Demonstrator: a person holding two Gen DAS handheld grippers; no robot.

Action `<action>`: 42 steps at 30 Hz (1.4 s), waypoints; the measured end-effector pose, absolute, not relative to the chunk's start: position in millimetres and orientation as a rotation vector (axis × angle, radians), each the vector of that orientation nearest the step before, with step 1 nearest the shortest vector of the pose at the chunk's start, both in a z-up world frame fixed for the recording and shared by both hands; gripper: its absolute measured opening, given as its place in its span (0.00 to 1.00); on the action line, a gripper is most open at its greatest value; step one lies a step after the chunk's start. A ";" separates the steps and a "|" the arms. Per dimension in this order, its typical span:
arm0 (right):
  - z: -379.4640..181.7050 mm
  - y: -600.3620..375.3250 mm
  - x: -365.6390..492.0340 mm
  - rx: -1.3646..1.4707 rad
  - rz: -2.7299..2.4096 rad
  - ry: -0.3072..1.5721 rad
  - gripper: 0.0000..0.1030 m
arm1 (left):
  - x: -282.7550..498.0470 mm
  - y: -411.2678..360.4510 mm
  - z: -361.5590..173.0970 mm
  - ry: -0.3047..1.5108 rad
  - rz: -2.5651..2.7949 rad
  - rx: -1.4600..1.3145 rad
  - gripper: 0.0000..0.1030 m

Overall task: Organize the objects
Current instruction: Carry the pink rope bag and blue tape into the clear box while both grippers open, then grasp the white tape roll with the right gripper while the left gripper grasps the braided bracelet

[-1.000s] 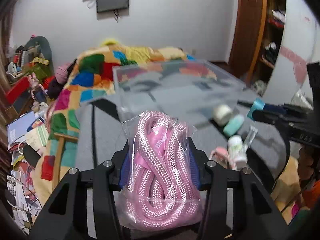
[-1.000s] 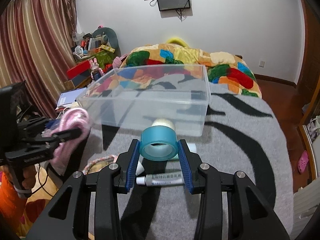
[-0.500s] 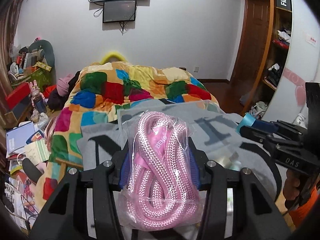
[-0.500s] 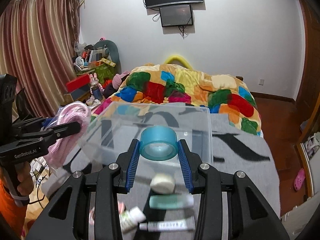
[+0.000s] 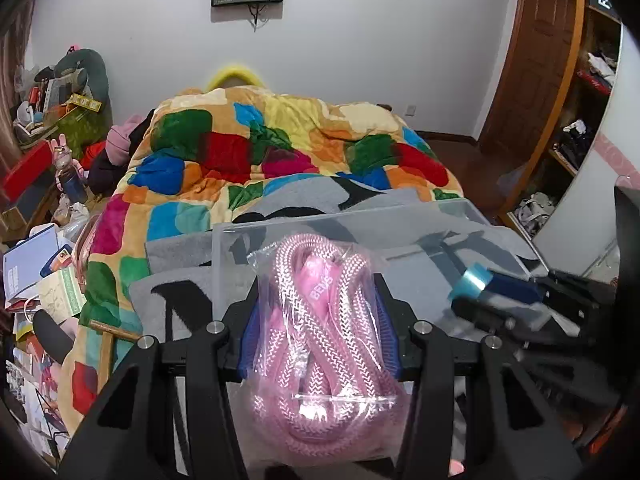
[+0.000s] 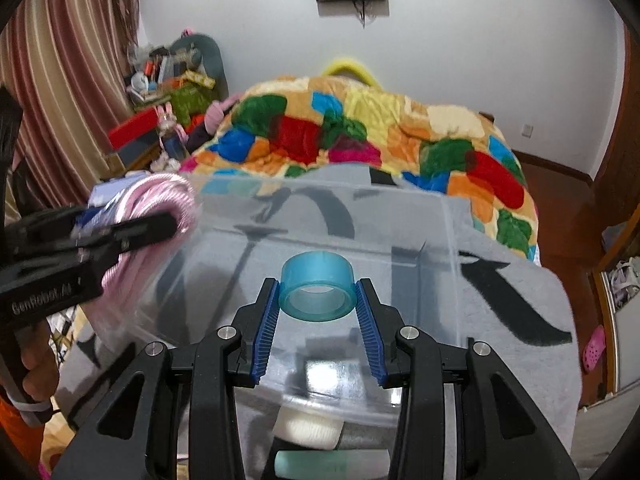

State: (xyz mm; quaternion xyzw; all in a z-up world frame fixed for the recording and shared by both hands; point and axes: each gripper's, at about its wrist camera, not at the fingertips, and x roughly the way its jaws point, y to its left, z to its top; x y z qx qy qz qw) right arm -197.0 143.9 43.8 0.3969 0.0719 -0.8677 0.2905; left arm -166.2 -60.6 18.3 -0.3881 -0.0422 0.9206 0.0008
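Two grippers are loaded above the clear bin [image 6: 400,240] on the bed. Left gripper [image 5: 320,332] is clamped on the bagged pink rope [image 5: 324,320], which looks soft, and its slick plastic could slip. Right gripper [image 6: 318,300] squeezes the blue tape roll [image 6: 317,290], light and stiff, held across its sides.

"BEMS" on the pink rope's tag [image 5: 323,289], "GenRobot.AI" on the left tool [image 6: 132,236]
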 end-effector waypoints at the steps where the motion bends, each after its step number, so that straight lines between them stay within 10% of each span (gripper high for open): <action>1: 40.2 141.8 -198.6 1.072 -2.308 0.202 0.35 | -169.5 -59.8 17.2 -0.128 2.892 -1.224 0.47; 42: 57.8 199.2 -122.8 0.935 -2.359 0.228 0.61 | -56.6 -28.1 3.6 0.072 2.826 -1.190 0.74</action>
